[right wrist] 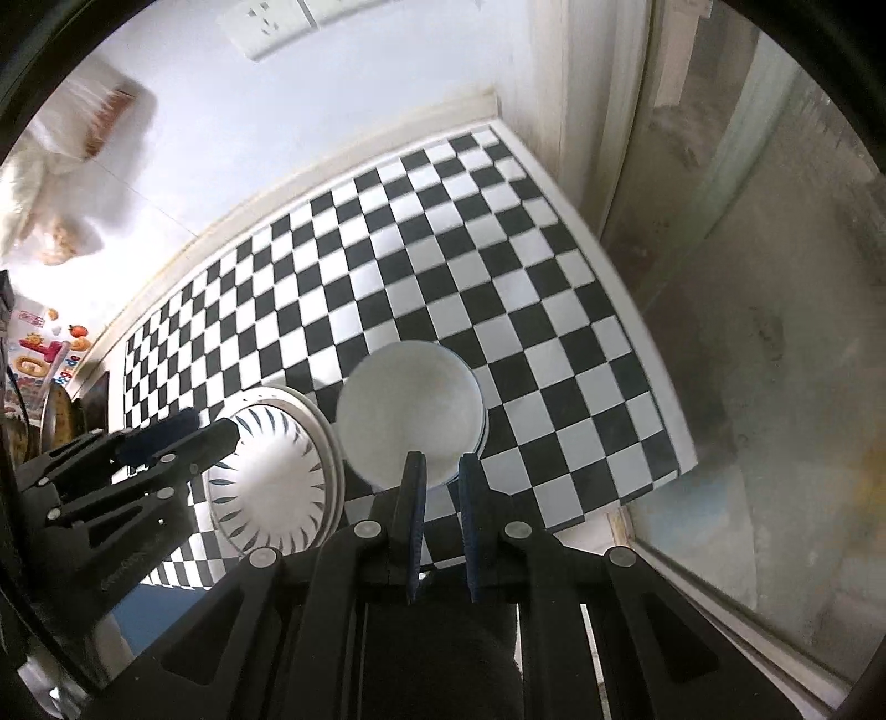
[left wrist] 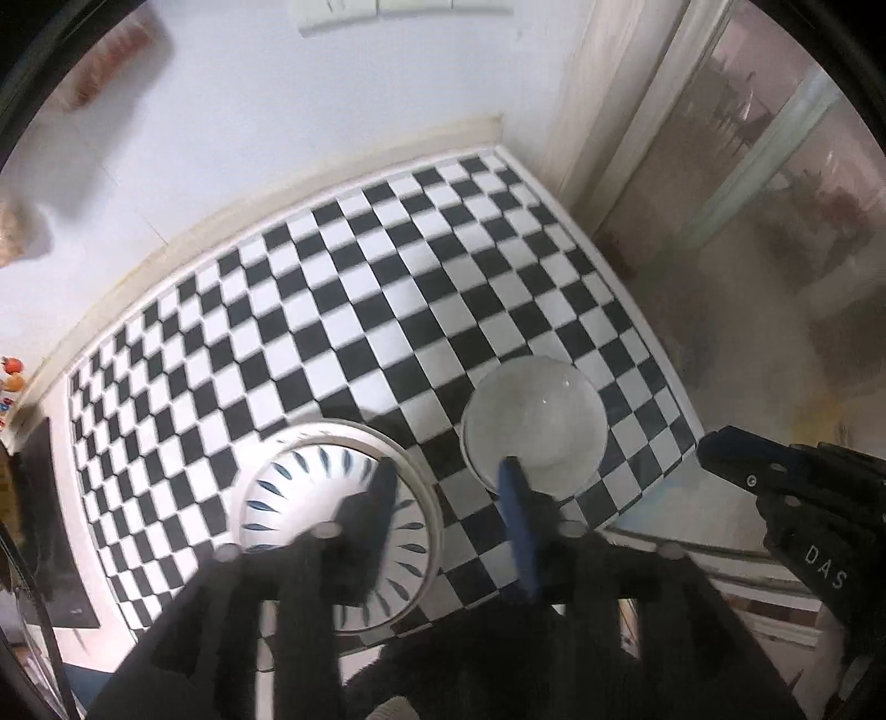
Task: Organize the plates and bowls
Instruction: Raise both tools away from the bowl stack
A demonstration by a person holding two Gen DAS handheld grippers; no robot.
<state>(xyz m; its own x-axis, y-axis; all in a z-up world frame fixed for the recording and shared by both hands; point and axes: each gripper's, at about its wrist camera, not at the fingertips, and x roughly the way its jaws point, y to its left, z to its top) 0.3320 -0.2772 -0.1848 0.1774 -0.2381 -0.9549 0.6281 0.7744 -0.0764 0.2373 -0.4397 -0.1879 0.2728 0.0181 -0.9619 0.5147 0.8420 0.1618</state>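
White bowl (right wrist: pixel 408 410); only right wrist view shows wall socket (right wrist: pixel 266 22).

Black hand-held gripper (right wrist: pixel 440 471), blue pads (right wrist: pixel 470 498), silver screws.

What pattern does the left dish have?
White dish with dark blue leaf-like strokes radiating around it; clearest in the right wrist view.

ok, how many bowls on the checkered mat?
2. Patterned bowl sits in a plate at the mat's near left; plain white bowl just right of it. More could be stacked underneath.
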